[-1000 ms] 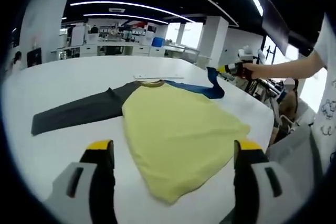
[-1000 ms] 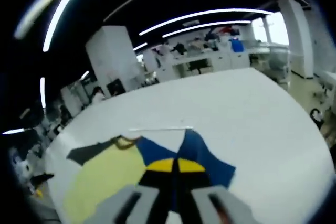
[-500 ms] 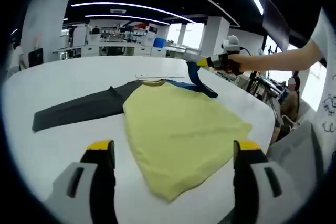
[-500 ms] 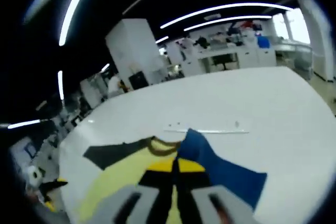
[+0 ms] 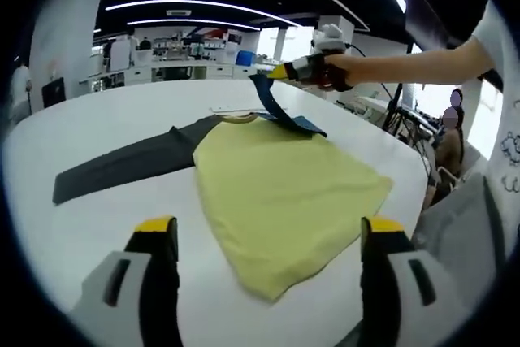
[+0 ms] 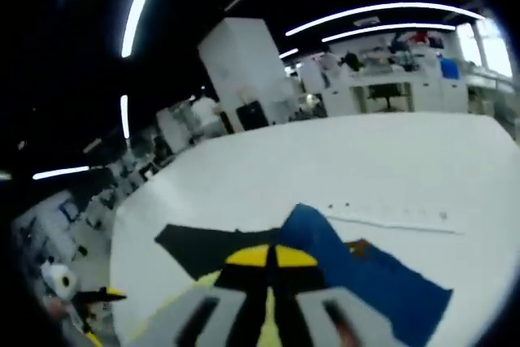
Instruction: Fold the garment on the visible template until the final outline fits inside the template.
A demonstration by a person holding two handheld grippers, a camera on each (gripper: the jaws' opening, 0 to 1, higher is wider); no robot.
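A long-sleeved shirt lies flat on the white table (image 5: 89,123): yellow body (image 5: 284,188), dark grey sleeve (image 5: 122,166) stretched out to the left. Its blue sleeve (image 5: 270,103) is lifted off the table above the collar, pinched in my right gripper (image 5: 280,72), which a person's hand holds. In the right gripper view the right gripper (image 6: 272,256) is shut on the blue sleeve (image 6: 366,278), with the dark sleeve (image 6: 203,245) beyond it. My left gripper (image 5: 268,229) stands open and holds nothing, just short of the shirt's near hem.
A thin pale strip (image 5: 244,108) lies on the table past the collar, also seen as a strip (image 6: 390,221) in the right gripper view. A person's arm (image 5: 422,62) reaches in from the right. Desks and shelves (image 5: 187,67) stand far behind the table.
The right gripper has carried the blue sleeve up and leftward, from the shirt's right side to above the collar. The left gripper has stayed in place, open.
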